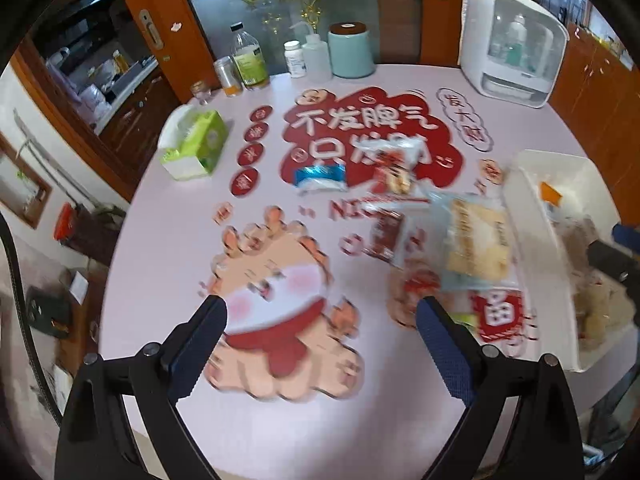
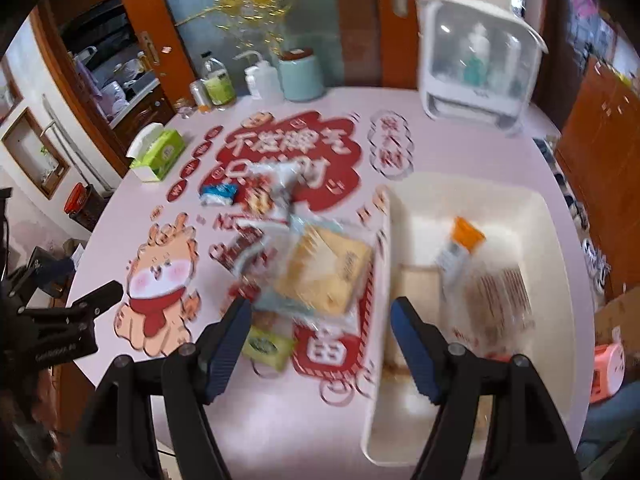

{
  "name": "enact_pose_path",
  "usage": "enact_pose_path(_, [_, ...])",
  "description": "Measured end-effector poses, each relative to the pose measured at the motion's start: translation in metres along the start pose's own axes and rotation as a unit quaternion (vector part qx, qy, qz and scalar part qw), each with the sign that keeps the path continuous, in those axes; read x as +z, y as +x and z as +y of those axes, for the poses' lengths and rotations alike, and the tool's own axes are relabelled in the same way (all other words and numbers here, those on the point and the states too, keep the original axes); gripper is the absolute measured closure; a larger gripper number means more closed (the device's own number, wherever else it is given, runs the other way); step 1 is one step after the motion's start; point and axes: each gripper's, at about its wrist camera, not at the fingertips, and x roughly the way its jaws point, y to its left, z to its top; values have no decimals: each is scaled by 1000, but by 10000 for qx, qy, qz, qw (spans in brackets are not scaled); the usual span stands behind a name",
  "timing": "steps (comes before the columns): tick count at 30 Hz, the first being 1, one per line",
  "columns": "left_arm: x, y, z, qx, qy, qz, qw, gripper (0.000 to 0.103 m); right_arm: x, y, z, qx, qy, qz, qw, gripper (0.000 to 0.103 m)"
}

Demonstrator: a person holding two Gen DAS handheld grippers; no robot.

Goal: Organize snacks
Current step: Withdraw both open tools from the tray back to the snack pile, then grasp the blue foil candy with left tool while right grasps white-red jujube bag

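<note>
Several snack packets lie on the pink table: a bread packet (image 1: 478, 242) (image 2: 326, 270), a red packet (image 1: 386, 236) (image 2: 240, 250), a white-red packet (image 1: 396, 168) (image 2: 272, 188), a blue-white packet (image 1: 320, 178) (image 2: 218, 194) and a small green packet (image 2: 268, 346). A white bin (image 1: 536, 208) (image 2: 516, 208) at the right holds several snacks, one with an orange top (image 2: 464, 236). My left gripper (image 1: 320, 320) is open and empty above the cartoon print. My right gripper (image 2: 320, 320) is open and empty, between the bread packet and the bin's near left rim.
A green tissue box (image 1: 198, 146) (image 2: 158, 154) sits at the left. Bottles and a teal canister (image 1: 351, 50) (image 2: 300, 74) line the far edge. A white appliance (image 1: 514, 44) (image 2: 476, 64) stands at the far right. The left gripper also shows in the right wrist view (image 2: 96, 300).
</note>
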Motion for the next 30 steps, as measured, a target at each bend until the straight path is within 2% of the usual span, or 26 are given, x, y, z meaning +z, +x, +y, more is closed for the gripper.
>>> enact_pose_path(4, [46, 10, 31, 64, 388, -136, 9991, 8, 40, 7, 23, -97, -261, -58, 9996, 30])
enact_pose_path(7, [81, 20, 42, 126, 854, -275, 9959, 8, 72, 17, 37, -157, -369, -69, 9992, 30])
enact_pose_path(10, [112, 39, 42, 156, 1434, -366, 9889, 8, 101, 38, 47, -198, -369, -13, 9991, 30])
enact_pose_path(14, [141, 77, 33, 20, 2128, -261, 9767, 8, 133, 83, 53, -26, -131, 372, 9992, 30])
enact_pose_path(21, [155, 160, 11, -81, 2954, 99, 9553, 8, 150, 178, 59, 49, 172, 1119, 9936, 30])
enact_pose_path(24, [154, 192, 5, -244, 3213, 361, 9460, 8, 146, 216, 61, 175, 383, 1471, 9882, 30])
enact_pose_path(30, [146, 235, -10, -566, 3680, 658, 9258, 8, 130, 278, 57, 58, 683, 2018, 9770, 31])
